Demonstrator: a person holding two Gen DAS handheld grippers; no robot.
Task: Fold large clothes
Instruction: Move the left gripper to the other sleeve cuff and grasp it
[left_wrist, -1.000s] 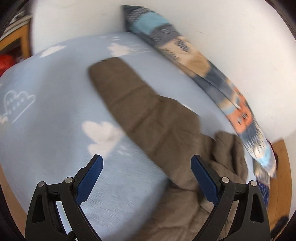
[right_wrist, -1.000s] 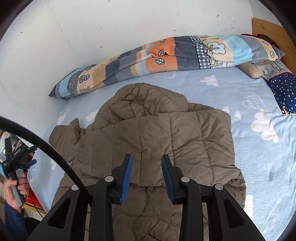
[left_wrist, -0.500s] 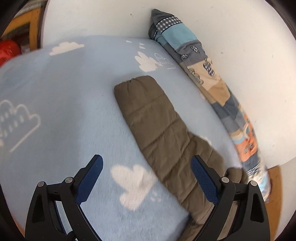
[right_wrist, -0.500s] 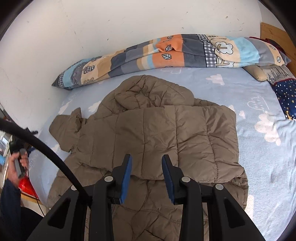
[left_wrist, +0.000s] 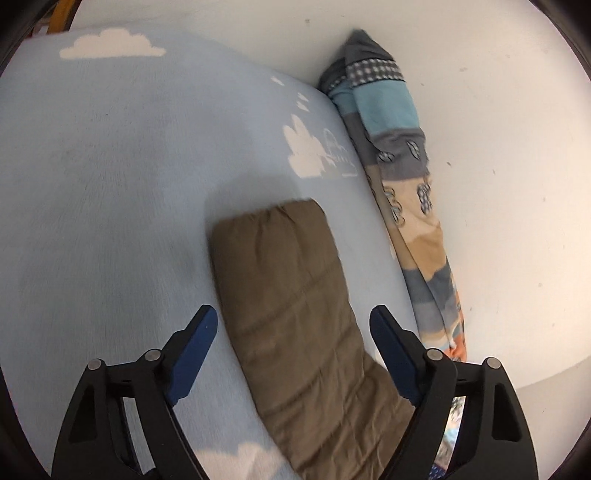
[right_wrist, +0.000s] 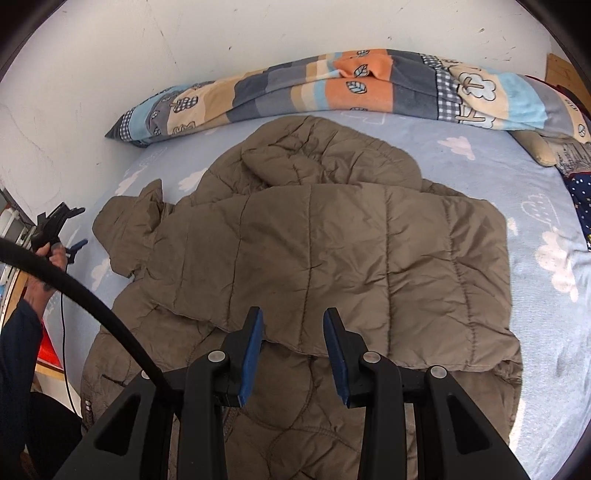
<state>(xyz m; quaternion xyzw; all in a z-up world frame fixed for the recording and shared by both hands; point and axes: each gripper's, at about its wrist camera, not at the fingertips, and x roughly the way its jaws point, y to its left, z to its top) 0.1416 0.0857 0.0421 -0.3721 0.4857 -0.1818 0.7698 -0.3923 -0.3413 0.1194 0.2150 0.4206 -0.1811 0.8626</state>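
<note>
A brown quilted hooded jacket (right_wrist: 332, 258) lies spread on the blue cloud-print bed (right_wrist: 546, 317), its right side folded over the body. Its left sleeve (left_wrist: 291, 295) lies flat, stretched out with the cuff at the far end. My left gripper (left_wrist: 293, 325) is open and empty, its blue fingers astride the sleeve just above it; it also shows small at the left edge of the right wrist view (right_wrist: 70, 240). My right gripper (right_wrist: 293, 325) is open and empty, hovering over the jacket's folded lower edge.
A long striped patchwork blanket roll (right_wrist: 351, 85) lies along the white wall (right_wrist: 258, 29) behind the jacket, also showing in the left wrist view (left_wrist: 402, 177). A starry dark blue pillow (right_wrist: 580, 199) sits at the right. A black cable (right_wrist: 92, 295) crosses the lower left.
My left gripper has moved along the sleeve toward the cuff and lower over it. My right gripper has come slightly closer to the jacket; its jaws stay as they were.
</note>
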